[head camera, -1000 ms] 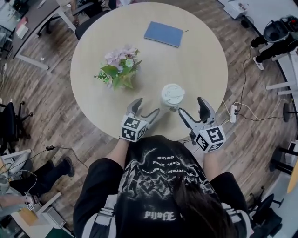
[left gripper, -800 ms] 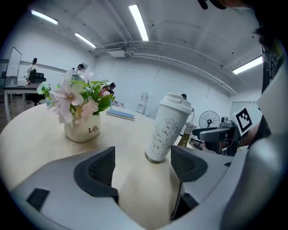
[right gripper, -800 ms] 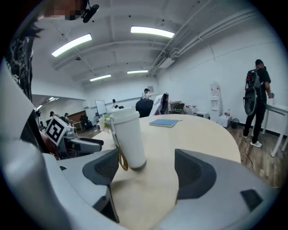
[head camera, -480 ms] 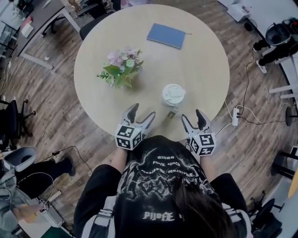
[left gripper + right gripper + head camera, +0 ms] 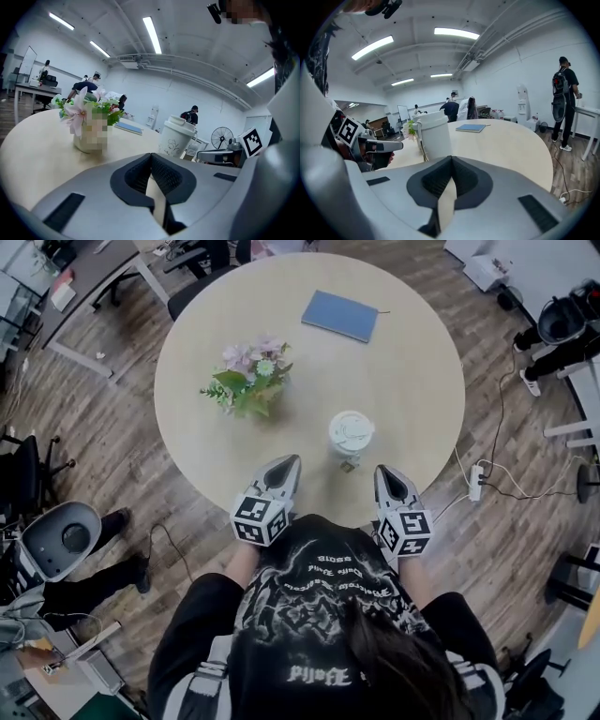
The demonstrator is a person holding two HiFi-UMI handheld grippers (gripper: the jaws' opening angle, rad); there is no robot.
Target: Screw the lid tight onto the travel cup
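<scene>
The white travel cup (image 5: 351, 436) stands upright on the round table (image 5: 412, 371) with its white lid (image 5: 351, 427) on top. It also shows in the left gripper view (image 5: 176, 138) and the right gripper view (image 5: 433, 136). My left gripper (image 5: 291, 462) sits at the near table edge, left of the cup and apart from it; its jaws have just closed on nothing and are shut. My right gripper (image 5: 386, 472) sits right of the cup, also apart, and its jaws have likewise just closed empty. Both point toward the cup.
A small pot of pink flowers (image 5: 251, 379) stands left of the cup. A blue notebook (image 5: 339, 315) lies at the far side of the table. Office chairs, cables and a power strip (image 5: 476, 476) lie on the wooden floor around the table.
Both grippers went from wide open to shut, with nothing between the jaws. Both drew back from the cup toward the near table edge.
</scene>
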